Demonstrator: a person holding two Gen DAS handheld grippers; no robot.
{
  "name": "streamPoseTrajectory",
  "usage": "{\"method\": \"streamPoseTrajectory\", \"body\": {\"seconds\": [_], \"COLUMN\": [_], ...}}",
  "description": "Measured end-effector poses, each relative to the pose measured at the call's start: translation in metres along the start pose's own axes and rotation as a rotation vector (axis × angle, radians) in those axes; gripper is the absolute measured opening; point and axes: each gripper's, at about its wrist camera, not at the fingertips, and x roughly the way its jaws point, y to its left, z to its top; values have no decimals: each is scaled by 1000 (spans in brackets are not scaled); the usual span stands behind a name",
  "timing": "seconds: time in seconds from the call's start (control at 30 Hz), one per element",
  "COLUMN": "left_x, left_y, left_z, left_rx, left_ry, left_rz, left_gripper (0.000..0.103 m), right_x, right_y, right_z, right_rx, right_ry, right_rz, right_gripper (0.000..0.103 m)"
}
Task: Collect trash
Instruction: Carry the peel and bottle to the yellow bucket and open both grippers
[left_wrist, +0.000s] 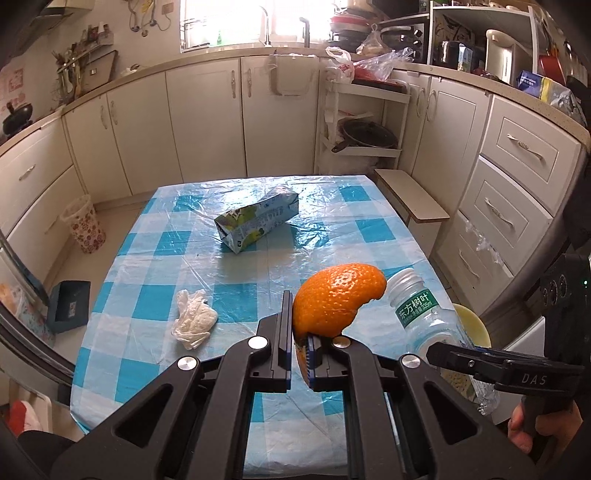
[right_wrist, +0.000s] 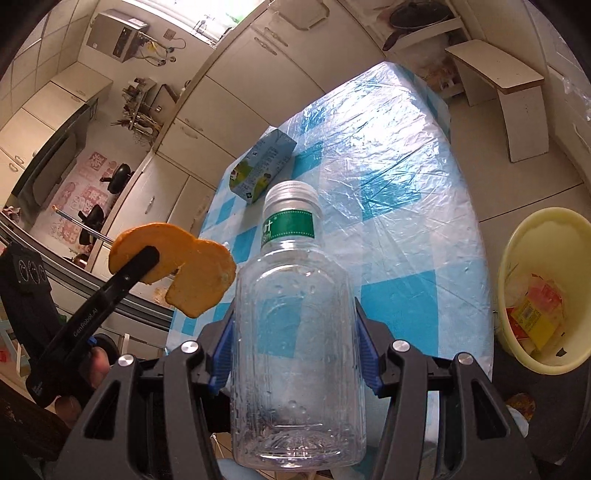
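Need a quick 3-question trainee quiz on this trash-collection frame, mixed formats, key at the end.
1. True or false: the left gripper is shut on the orange peel.
2. Multiple choice: what does the right gripper hold? A) crumpled tissue B) clear plastic bottle C) carton
3. Fill in: the two pieces of trash lying on the checked tablecloth are the carton and the ____.

Key
1. True; the peel is pinched between its jaws.
2. B; the clear plastic bottle sits between the blue pads, cap pointing away.
3. Crumpled tissue. The yellow basin beside the table already holds wrappers.
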Motion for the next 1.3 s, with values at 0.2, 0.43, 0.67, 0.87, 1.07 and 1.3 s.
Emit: {"method": "streamPoseTrajectory", "body": {"seconds": [0.2, 0.43, 0.67, 0.87, 1.07, 1.3], "left_x": [3, 1, 3, 9, 19, 33], "left_y": [-20, -52, -93, -133, -163, -189], "left_z": [1, 6, 10, 9, 8, 7], "left_rx": [27, 50, 64, 98, 120, 137], "left_ry": [4, 1, 12, 28, 51, 81], "left_rz": [-11, -54, -120, -159, -189, -212], "left_gripper": [6, 6, 6, 6, 6, 6], "right_x": [-17, -44, -73, -84, -88, -87], "right_y": [-13, -36, -73, -107, -142, -163], "right_z": [1, 2, 2, -5, -12, -14], "right_rx": [34, 109, 243, 374, 493, 571], "right_ry": [-42, -137, -242, -264, -262, -266], "right_rz": [22, 16, -67, -167, -228, -256], "right_gripper": [55, 55, 55, 55, 55, 56]}}
